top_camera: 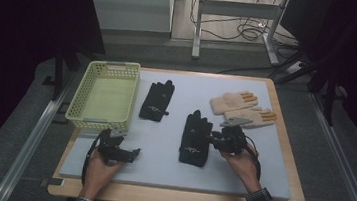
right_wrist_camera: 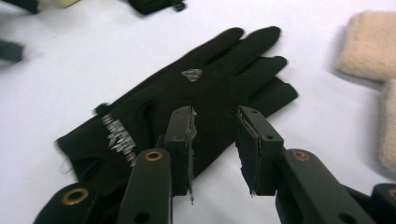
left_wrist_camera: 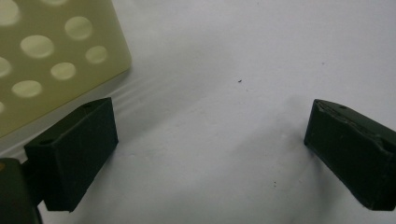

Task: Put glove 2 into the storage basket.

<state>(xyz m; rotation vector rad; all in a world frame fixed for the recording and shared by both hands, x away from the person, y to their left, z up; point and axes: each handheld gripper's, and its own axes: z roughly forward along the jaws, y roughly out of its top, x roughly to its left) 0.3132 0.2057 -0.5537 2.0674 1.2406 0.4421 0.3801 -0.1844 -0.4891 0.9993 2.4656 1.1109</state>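
Note:
A black glove (top_camera: 195,140) (right_wrist_camera: 205,88) lies flat on the pale mat, fingers pointing away from me. My right gripper (top_camera: 214,140) (right_wrist_camera: 215,140) hovers at its right edge, jaws partly open over the palm with nothing pinched between them. A second black glove (top_camera: 157,101) (right_wrist_camera: 154,4) lies farther back, beside the basket. Two beige gloves (top_camera: 234,101) (right_wrist_camera: 369,46) rest side by side at the back right. My left gripper (top_camera: 133,152) (left_wrist_camera: 210,154) sits low near the front left with its jaws wide open over bare mat.
A pale yellow perforated basket (top_camera: 106,98) (left_wrist_camera: 46,56) stands with nothing in it at the back left, its corner just beyond my left gripper. The grey-white mat (top_camera: 161,149) covers a wooden table. Dark floor, desk legs and cables lie beyond the far edge.

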